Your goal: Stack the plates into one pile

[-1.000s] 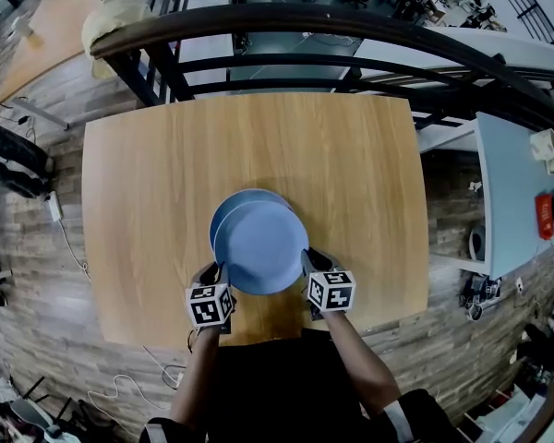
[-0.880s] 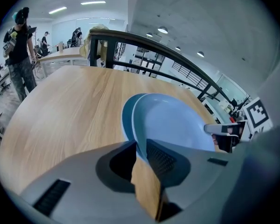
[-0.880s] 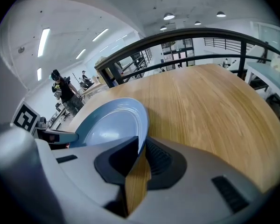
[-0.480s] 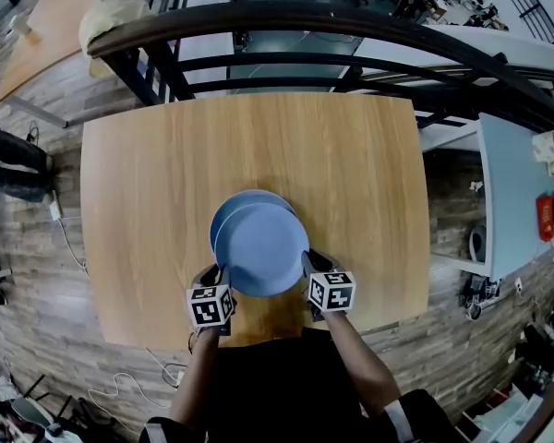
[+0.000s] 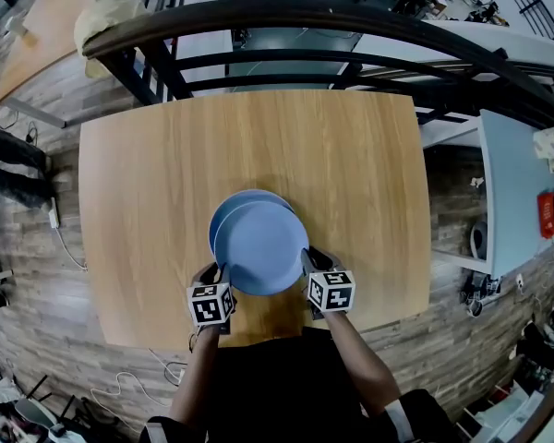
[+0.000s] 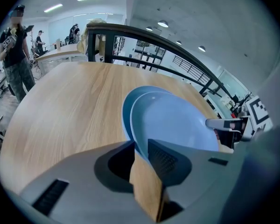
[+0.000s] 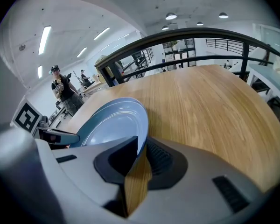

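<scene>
Two blue plates lie overlapped on the wooden table. The top plate rests on the lower plate, shifted toward me and to the right. My left gripper straddles the top plate's near-left rim, and my right gripper straddles its near-right rim. In the left gripper view the rim of the top plate runs into the gap of my left gripper, whose jaws have just been opening. In the right gripper view the plate edge sits loosely inside my right gripper, also just opening.
A dark curved railing runs beyond the table's far edge. A pale blue table stands to the right. A person stands past the table's far left corner. The table's near edge lies just under my grippers.
</scene>
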Tool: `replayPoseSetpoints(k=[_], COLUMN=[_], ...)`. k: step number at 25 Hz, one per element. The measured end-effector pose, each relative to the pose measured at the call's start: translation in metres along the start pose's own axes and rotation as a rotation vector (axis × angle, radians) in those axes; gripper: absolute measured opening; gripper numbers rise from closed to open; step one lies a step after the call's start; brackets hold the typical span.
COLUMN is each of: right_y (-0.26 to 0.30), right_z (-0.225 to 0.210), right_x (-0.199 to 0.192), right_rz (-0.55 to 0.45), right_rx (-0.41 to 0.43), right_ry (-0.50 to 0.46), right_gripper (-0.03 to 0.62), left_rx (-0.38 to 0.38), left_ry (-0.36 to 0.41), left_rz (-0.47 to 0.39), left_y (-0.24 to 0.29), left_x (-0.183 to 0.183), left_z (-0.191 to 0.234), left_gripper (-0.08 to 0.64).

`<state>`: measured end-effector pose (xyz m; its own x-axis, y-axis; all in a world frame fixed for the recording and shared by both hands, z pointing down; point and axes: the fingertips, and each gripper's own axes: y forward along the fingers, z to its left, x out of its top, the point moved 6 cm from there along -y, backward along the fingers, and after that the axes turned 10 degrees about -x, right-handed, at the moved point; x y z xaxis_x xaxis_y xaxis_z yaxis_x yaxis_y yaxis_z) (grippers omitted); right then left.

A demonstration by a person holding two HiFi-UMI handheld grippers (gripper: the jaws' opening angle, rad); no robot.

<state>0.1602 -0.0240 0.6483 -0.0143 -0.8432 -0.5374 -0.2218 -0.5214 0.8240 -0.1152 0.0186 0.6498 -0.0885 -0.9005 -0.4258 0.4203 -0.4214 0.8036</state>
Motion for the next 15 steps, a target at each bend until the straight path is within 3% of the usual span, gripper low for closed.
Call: replayPoseSetpoints(k=[15], right_y=[0.0028], right_z=[0.0019], right_x=[0.0028], right_rz=[-0.003], right_rx=[-0.004], right_ry=[-0.003], right_gripper=[0.084], left_rx=[0.005], left_ry=[0.013], left_rz=[-0.002], left_y=[0.0016], left_x=[0.0043], left_z=[0.0015], left_gripper=[0.139])
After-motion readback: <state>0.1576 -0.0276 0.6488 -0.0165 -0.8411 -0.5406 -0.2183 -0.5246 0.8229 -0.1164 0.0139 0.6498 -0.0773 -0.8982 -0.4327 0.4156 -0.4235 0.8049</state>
